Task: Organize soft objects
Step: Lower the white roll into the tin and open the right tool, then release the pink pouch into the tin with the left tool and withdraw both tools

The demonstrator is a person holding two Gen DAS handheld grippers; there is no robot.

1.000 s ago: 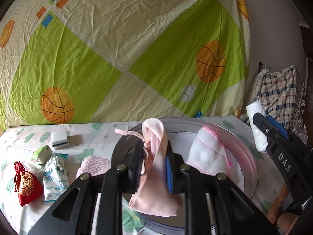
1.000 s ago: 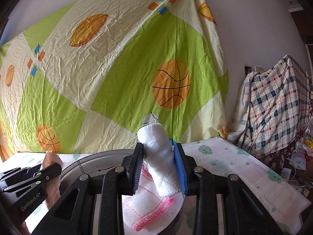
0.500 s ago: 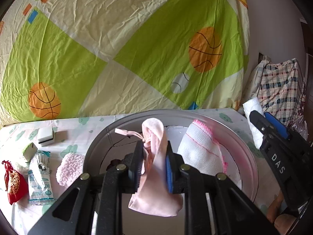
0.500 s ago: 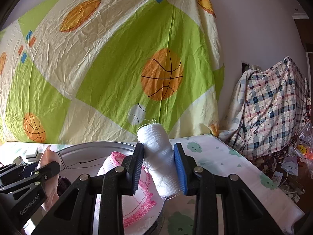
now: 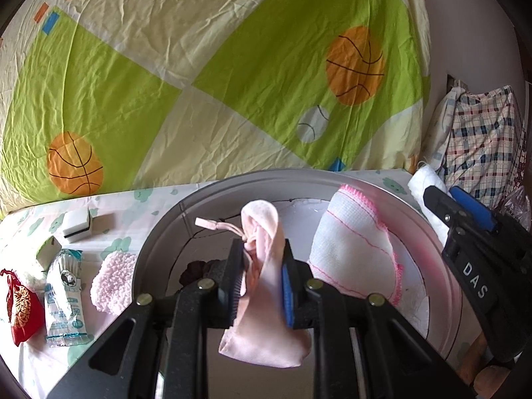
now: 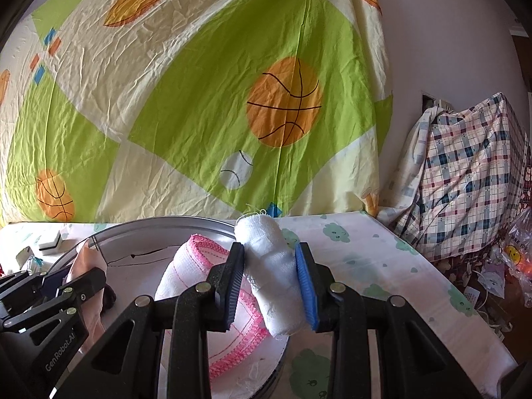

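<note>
Both grippers loaded over the round metal tray (image 5: 442, 259).
Left to right: red pouch (image 5: 20, 309), wipes packet (image 5: 65, 302), fluffy pink cloth (image 5: 111, 286) on table beside tray. Left gripper (image 5: 261, 282) clamped on pink drawstring pouch (image 5: 266, 299) above tray. Pink-edged white cloth (image 5: 352, 259) lies in tray. Right gripper (image 6: 271, 286) clamped on white gauze roll (image 6: 272, 272), at tray's right edge.

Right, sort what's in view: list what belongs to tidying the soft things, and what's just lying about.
Job:
- pale pink drawstring pouch, in left tool
- white gauze roll, in right tool
- round grey metal basin
- white cloth with pink stitched edge
- fluffy pink knitted pad
- red embroidered pouch

Lying about:
- sealed wipe packet
- white block eraser
- plaid cover
</note>
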